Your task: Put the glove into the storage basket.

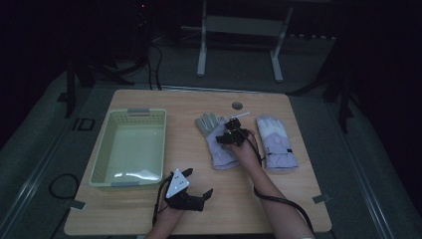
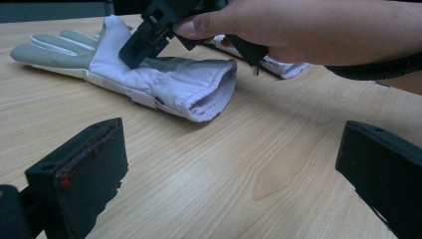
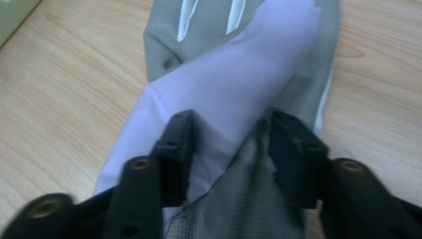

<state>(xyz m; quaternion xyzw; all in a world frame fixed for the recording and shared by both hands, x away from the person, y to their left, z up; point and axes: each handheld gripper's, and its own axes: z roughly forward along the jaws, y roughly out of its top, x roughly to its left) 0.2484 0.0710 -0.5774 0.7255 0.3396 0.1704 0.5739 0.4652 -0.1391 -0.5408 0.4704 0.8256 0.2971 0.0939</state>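
While the high view is dim and blurs small detail, it shows the right tool [image 1: 230, 135] lowered onto a padded lilac and grey winter glove [image 1: 217, 142] lying flat on the pale wooden worktop [image 1: 278, 199]. The hand [image 1: 245, 149] behind the tool covers the glove's cuff side there. In the right gripper view the glove's fingertips are cut off by the top edge, and the tool's own black jaws hide the fabric under them. Those jaws stand partly closed on either side of a raised fold of lilac fabric [image 3: 224, 104]; whether the pads truly pinch it is hard to tell. The glove's long axis runs straight ahead of this tool, fingers pointing away from it, cuff nearest the hand.

The left tool [image 1: 196, 188] rests low over bare wood, jaws wide apart with nothing between them. A matching second glove [image 1: 275, 141] lies just beyond the right tool's far side, and a pale green plastic basket [image 1: 130, 148] sits ahead of the left tool.
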